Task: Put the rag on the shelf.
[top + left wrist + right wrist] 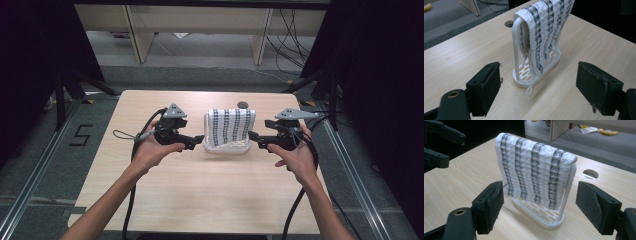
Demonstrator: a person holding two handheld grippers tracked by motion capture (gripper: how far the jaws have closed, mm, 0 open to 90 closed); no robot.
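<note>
A light wooden table [200,190] with a pale grain top holds 1 white plastic rack [226,146], a small slotted oval base with a tall hooped frame rising from it. It stands upright a little beyond the table's middle. Draped over the hoop is 1 white waffle-textured cloth with dark grey zigzag stripes [230,126], hanging down both sides of the frame; 4 stripes can be counted on the side seen from the right gripper view. Just past the rack, near the far edge, is 1 round cable hole [243,105] in the tabletop.

A person's 2 forearms come in from the near edge, each hand holding 1 black two-jaw gripper. The left gripper [199,140] sits just left of the rack, pointing right at it. In the left gripper view its 2 padded jaws stand wide apart with nothing between them, the rack's narrow end a little way ahead. The right gripper [252,136] sits just right of the rack, pointing left. Its jaws are also spread wide and unloaded, flanking the cloth's striped face without pressing it; whether the left pad brushes the cloth's edge is hard to tell.

Beyond the table lies grey floor with 2 pale wooden furniture legs [139,35] and loose black cables [290,35].
</note>
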